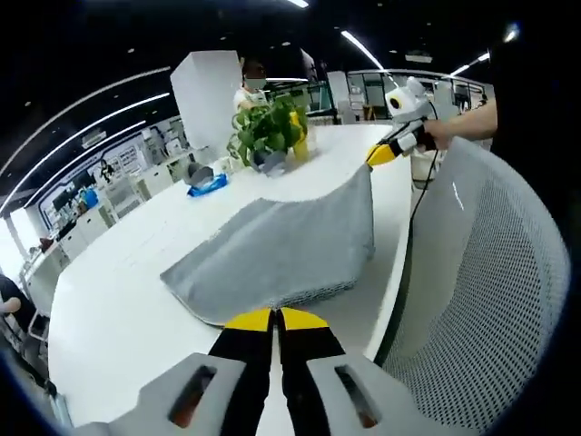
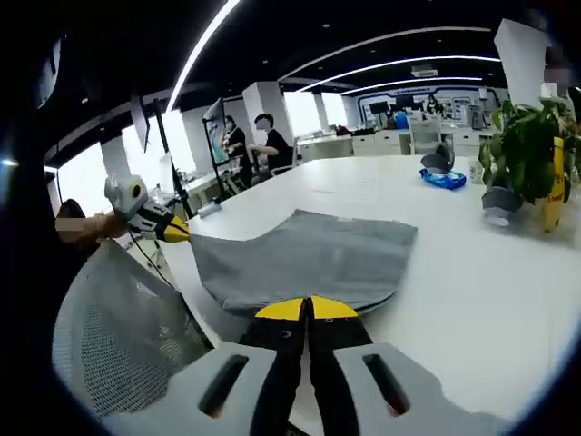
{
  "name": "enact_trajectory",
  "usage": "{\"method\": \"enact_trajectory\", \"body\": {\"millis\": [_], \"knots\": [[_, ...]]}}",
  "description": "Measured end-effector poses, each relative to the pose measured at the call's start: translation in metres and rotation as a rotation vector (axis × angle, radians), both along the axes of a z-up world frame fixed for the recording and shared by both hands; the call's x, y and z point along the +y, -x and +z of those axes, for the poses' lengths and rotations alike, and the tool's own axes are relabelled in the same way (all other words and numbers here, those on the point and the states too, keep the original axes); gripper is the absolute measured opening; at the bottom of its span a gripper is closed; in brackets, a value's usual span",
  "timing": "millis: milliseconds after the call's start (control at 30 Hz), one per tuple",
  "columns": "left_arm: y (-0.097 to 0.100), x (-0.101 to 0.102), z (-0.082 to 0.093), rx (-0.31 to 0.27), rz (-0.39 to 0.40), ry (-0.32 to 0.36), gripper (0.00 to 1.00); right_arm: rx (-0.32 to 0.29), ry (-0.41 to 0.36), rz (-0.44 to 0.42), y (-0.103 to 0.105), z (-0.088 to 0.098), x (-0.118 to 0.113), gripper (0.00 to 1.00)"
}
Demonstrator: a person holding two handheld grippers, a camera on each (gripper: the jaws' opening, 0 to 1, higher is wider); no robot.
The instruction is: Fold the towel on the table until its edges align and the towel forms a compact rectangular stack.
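Note:
A grey towel hangs between both grippers, its near edge raised off the white table and its far part draped down onto it. My left gripper, with yellow tips, is shut on one corner of that edge. The right gripper comes in at the upper right, held by a hand, pinching the other corner. In the right gripper view, my right gripper is shut on the towel, and the left gripper holds the towel's corner at the left.
A potted plant with a yellow item stands beyond the towel, and a blue-and-grey object lies further left. A white mesh chair back is close against the table's near edge. People stand at desks far behind.

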State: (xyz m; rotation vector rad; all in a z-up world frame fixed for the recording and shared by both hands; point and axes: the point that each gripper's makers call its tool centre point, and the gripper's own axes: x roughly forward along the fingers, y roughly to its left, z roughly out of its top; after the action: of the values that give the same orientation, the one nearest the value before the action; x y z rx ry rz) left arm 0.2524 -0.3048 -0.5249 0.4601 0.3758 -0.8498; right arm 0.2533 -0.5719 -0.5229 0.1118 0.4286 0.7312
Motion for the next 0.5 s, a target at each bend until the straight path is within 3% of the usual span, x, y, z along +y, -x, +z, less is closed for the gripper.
{"method": "enact_trajectory", "body": {"millis": [33, 300, 500], "knots": [[0.000, -0.002, 0.005, -0.007, 0.003, 0.019, 0.02, -0.006, -0.044, -0.018, -0.002, 0.006, -0.001, 0.00], [0.004, -0.007, 0.038, -0.057, 0.028, 0.108, 0.02, -0.046, -0.147, -0.053, -0.001, 0.029, -0.008, 0.00], [0.013, -0.002, 0.056, -0.065, 0.075, 0.231, 0.02, -0.057, -0.249, -0.092, 0.008, 0.043, -0.012, 0.00]]}}
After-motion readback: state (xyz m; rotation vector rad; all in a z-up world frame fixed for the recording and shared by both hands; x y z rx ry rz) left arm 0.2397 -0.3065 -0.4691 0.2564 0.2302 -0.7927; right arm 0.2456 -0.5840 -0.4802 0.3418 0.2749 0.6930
